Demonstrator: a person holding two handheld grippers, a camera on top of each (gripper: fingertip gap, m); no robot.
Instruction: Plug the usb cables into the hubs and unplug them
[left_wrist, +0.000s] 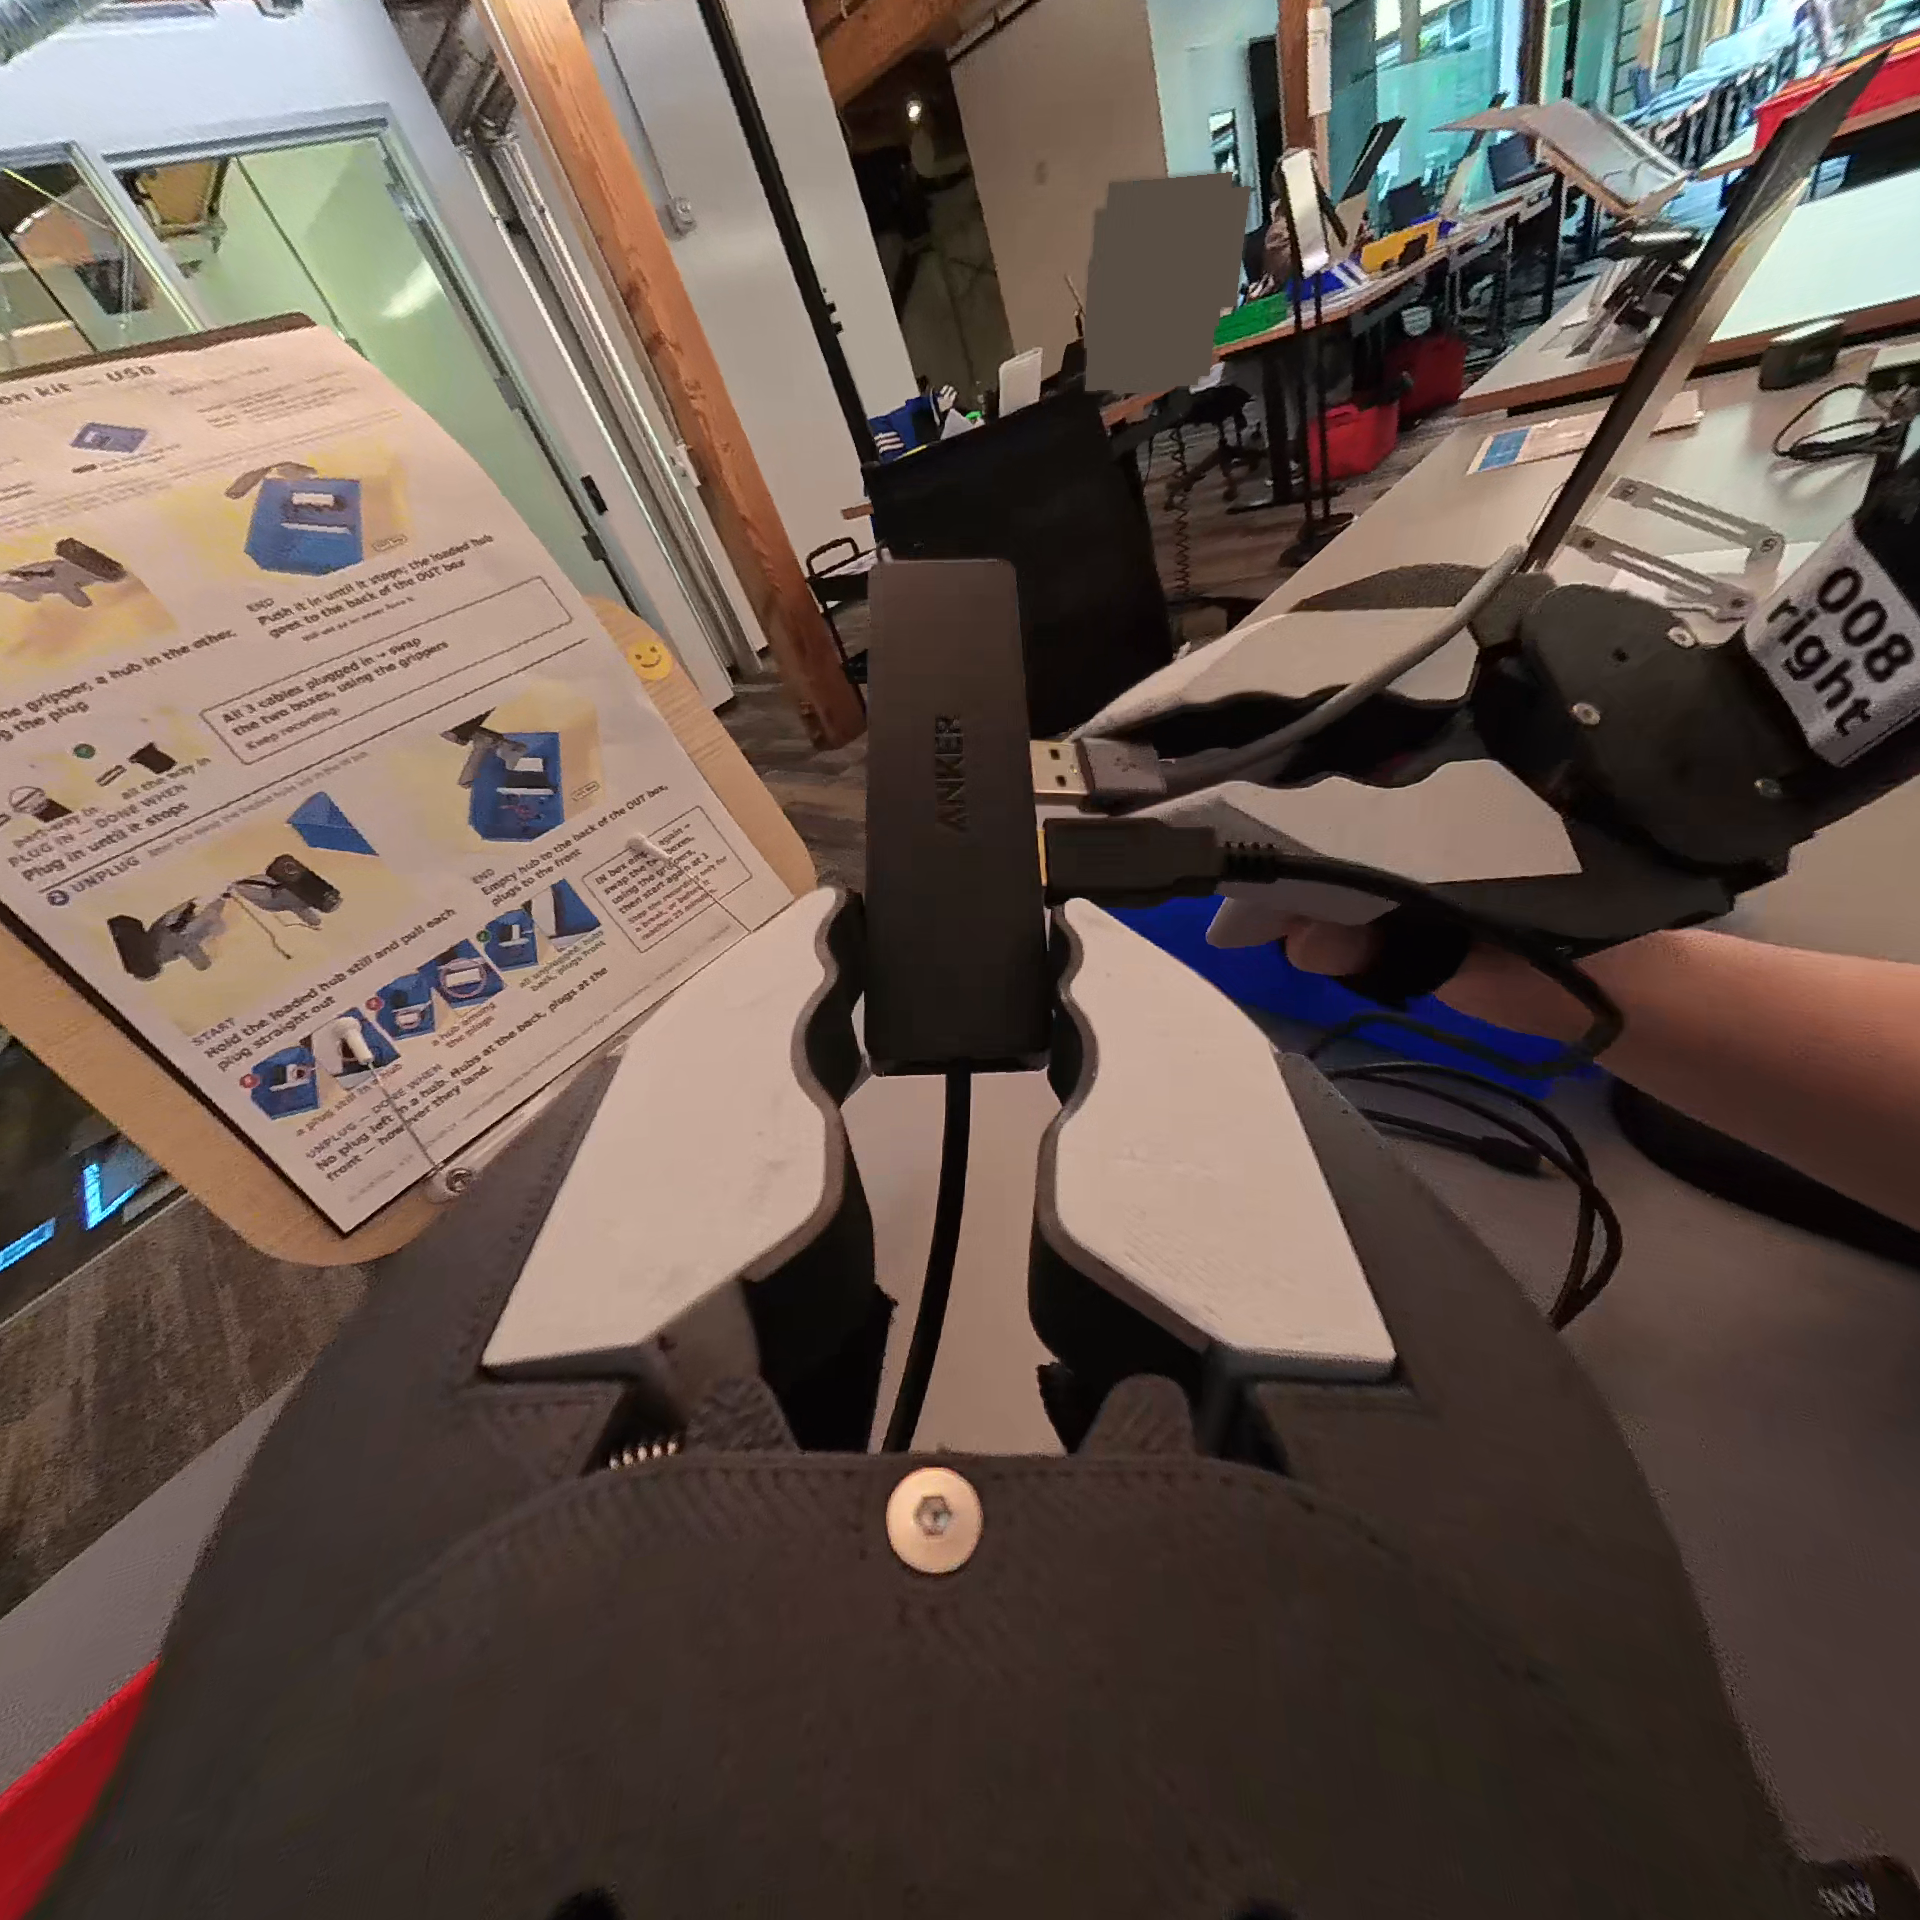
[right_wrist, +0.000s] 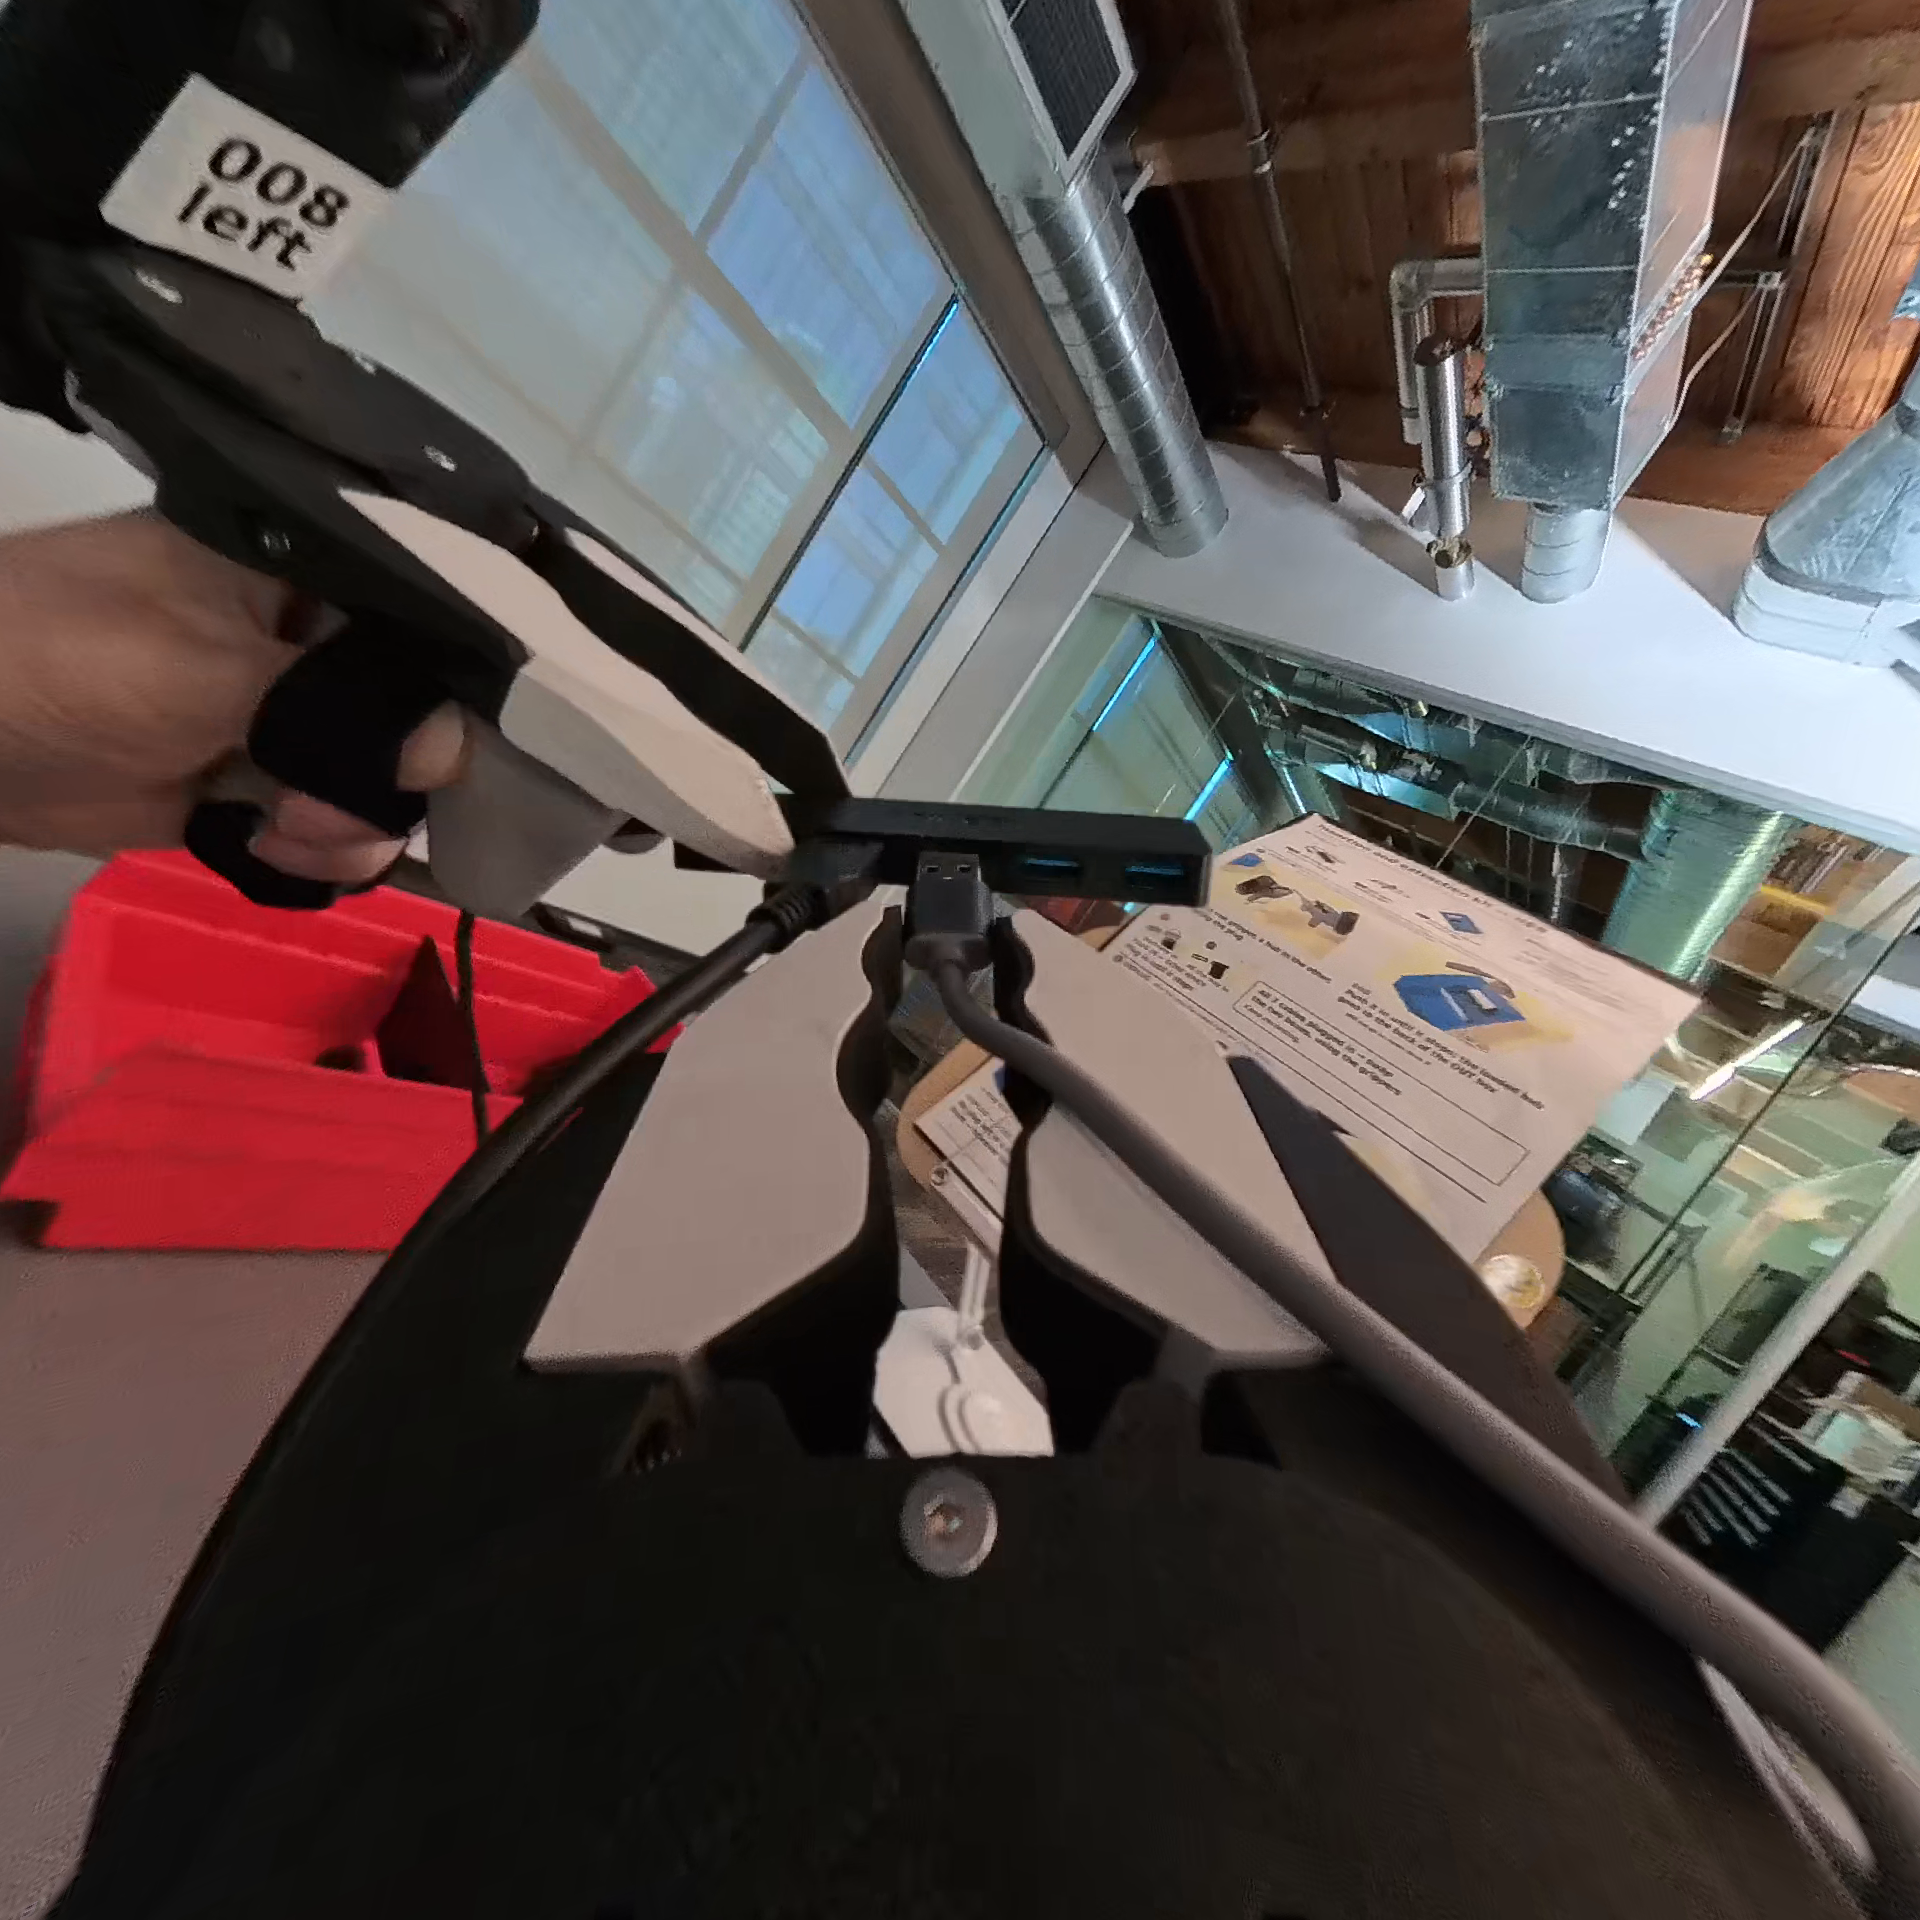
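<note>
— Where does the hub (left_wrist: 956, 821) stand?

— Clamped upright at its lower end between the left gripper's (left_wrist: 951, 977) closed fingers; its own lead hangs down from it.

— And the plugs?

— The black plug (left_wrist: 1127, 857) sits in the hub's port nearest those fingers; the right gripper (right_wrist: 940, 940) pinches the grey plug (right_wrist: 943, 894), whose metal tip shows just outside the next port — seated or not, I cannot tell.

— What's left?

— Two blue ports (right_wrist: 1101, 876) beyond it gape empty; I judge it roughly midway.
</note>
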